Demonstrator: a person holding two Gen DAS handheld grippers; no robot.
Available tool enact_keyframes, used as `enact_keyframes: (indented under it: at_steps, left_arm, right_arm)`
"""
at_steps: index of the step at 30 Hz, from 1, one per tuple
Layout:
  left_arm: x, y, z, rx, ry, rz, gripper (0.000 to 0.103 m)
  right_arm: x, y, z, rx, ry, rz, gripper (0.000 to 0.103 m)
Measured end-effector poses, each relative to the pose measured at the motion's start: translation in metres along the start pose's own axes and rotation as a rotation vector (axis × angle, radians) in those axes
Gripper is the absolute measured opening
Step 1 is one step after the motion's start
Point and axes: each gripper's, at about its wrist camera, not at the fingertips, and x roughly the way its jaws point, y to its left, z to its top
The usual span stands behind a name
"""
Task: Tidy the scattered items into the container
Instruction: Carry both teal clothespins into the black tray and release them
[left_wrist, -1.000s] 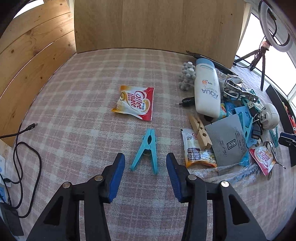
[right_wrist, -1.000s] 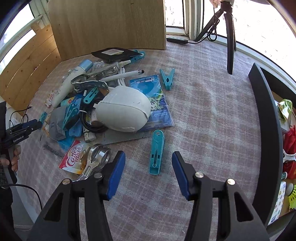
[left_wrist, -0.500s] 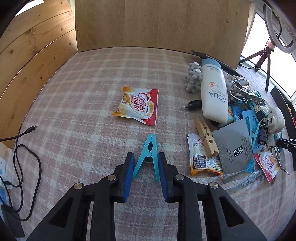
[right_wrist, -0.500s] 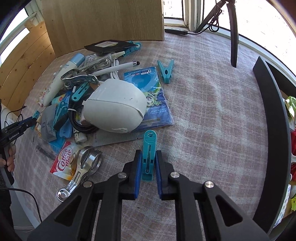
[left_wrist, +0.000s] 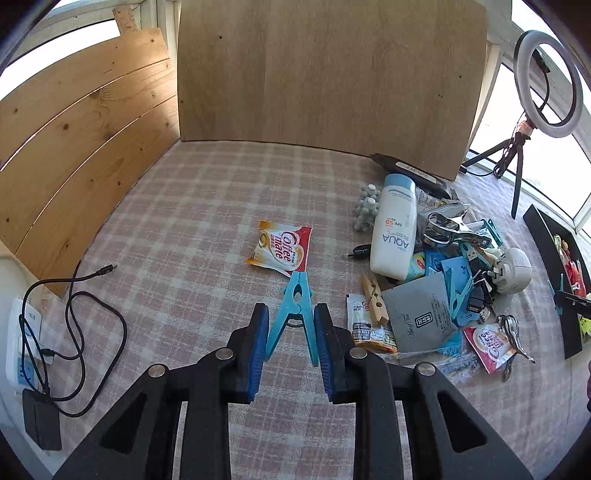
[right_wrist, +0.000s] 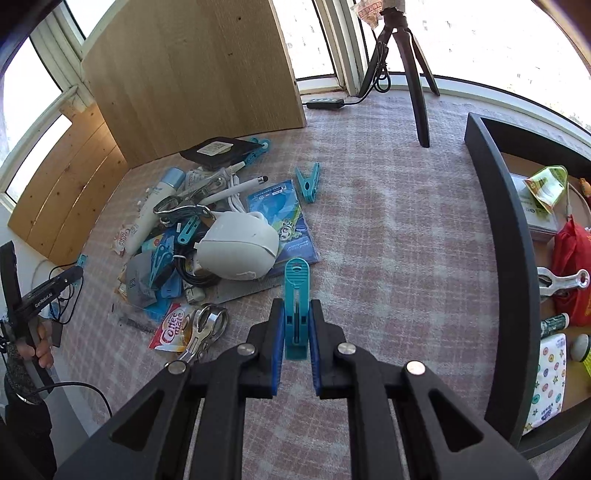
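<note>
My left gripper (left_wrist: 291, 332) is shut on a teal clothes peg (left_wrist: 293, 306), pressing its two spread legs, and holds it above the checked cloth. My right gripper (right_wrist: 296, 332) is shut on a second teal peg (right_wrist: 296, 295), gripped flat on its sides and lifted off the cloth. The black-walled container (right_wrist: 513, 236) stands at the right in the right wrist view, with several items inside. A heap of scattered items (right_wrist: 207, 236) lies left of the right gripper. The same heap (left_wrist: 436, 273) appears at the right in the left wrist view.
A Coffee mate sachet (left_wrist: 282, 248) lies alone just beyond the left gripper. A white AQUA bottle (left_wrist: 393, 229) edges the heap. Another teal peg (right_wrist: 308, 181) lies apart. Wooden boards (left_wrist: 325, 70) wall the far side. Black cables (left_wrist: 74, 317) lie at the left edge. A tripod leg (right_wrist: 417, 92) stands behind.
Both grippers went from open around their pegs to shut on them, then rose with the pegs; the cloth and heap now look farther away.
</note>
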Motion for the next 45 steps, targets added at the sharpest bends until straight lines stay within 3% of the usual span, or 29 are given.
enact_keyframes:
  at_steps: [5,9,17,22,29,36,38,39,40,45]
  left_arm:
    - [-0.018,-0.032,0.016,0.044,-0.027,-0.058,0.024]
    - [-0.03,-0.086,0.026,0.097,-0.04,-0.124,0.024]
    - [-0.04,-0.234,0.032,0.242,-0.036,-0.328,0.024]
    - [-0.043,-0.335,0.031,0.338,-0.032,-0.449,0.024]
    - [-0.045,-0.448,0.013,0.457,0.009,-0.589,0.024]
    - [-0.049,-0.508,-0.003,0.507,0.037,-0.658,0.025]
    - [-0.048,-0.518,-0.002,0.511,0.039,-0.638,0.028]
    - [-0.047,-0.523,-0.002,0.511,0.039,-0.627,0.043]
    - [-0.048,-0.523,-0.001,0.498,0.035,-0.611,0.054]
    - [-0.057,-0.51,0.005,0.475,-0.019,-0.58,0.054]
  right_arm:
    - [-0.038,-0.027,-0.006,0.042,-0.051,-0.004,0.012]
    - [-0.075,-0.06,-0.008,0.075,-0.109,-0.034,0.012]
    - [-0.15,-0.16,-0.027,0.222,-0.219,-0.145,0.012]
    - [-0.187,-0.225,-0.054,0.318,-0.24,-0.247,0.012]
    - [-0.208,-0.291,-0.086,0.406,-0.218,-0.334,0.012]
    - [-0.209,-0.316,-0.087,0.406,-0.207,-0.35,0.013]
    - [-0.207,-0.322,-0.082,0.409,-0.178,-0.353,0.029]
    - [-0.208,-0.323,-0.081,0.427,-0.177,-0.365,0.048]
    - [-0.211,-0.324,-0.082,0.436,-0.197,-0.366,0.056]
    - [-0.218,-0.324,-0.082,0.428,-0.225,-0.368,0.056]
